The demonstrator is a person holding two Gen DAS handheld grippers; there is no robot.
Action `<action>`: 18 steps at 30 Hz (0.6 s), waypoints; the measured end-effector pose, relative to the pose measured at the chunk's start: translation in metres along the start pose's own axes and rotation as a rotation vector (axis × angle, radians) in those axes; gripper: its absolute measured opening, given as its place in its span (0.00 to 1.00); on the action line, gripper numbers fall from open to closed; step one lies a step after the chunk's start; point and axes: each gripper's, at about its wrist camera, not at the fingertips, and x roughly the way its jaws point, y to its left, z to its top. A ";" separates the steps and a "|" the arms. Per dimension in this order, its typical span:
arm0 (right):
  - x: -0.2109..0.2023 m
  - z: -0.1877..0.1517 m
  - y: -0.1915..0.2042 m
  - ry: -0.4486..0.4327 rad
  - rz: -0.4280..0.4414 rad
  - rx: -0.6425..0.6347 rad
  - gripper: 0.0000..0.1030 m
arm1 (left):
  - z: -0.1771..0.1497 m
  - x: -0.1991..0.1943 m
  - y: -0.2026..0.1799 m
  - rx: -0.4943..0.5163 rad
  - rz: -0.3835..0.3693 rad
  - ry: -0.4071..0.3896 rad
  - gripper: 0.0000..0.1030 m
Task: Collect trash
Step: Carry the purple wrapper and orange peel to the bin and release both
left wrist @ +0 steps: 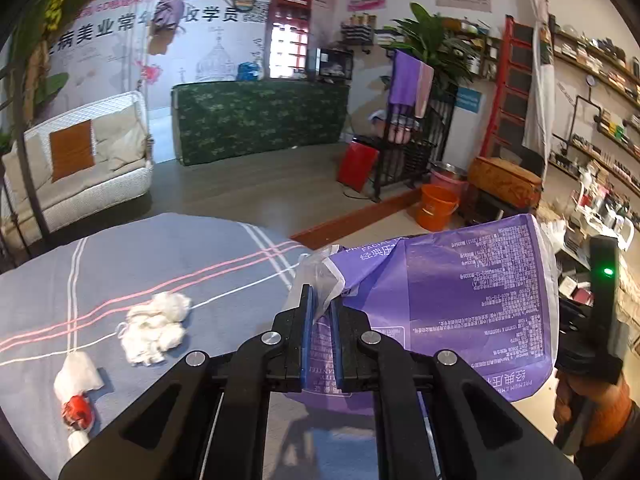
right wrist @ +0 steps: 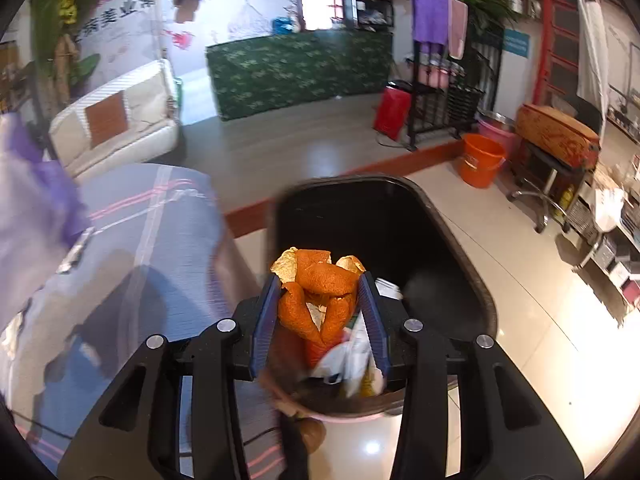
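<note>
My left gripper is shut on the clear plastic edge of a purple tissue wrapper, which hangs to the right past the bed's edge. On the bed at the left lie a wad of white tissue and a white wrapper with a red end. My right gripper is shut on a clump of orange peel and holds it over the open black trash bin. Paper trash lies inside the bin. The purple wrapper shows blurred at the left.
A grey striped bedspread covers the bed beside the bin. Across the floor stand a white sofa, a green patterned mattress, an orange bucket, a black rack and shelves. A person's hand holds the right tool.
</note>
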 end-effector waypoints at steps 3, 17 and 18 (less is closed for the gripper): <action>0.018 0.000 -0.014 0.025 -0.009 0.025 0.40 | 0.002 0.008 -0.006 0.004 -0.027 0.016 0.09; 0.034 -0.010 -0.050 0.040 -0.074 0.124 0.62 | 0.013 0.048 -0.050 0.097 -0.071 0.065 0.09; 0.028 -0.012 -0.053 0.034 -0.077 0.133 0.62 | 0.014 0.051 -0.055 0.109 -0.076 0.068 0.09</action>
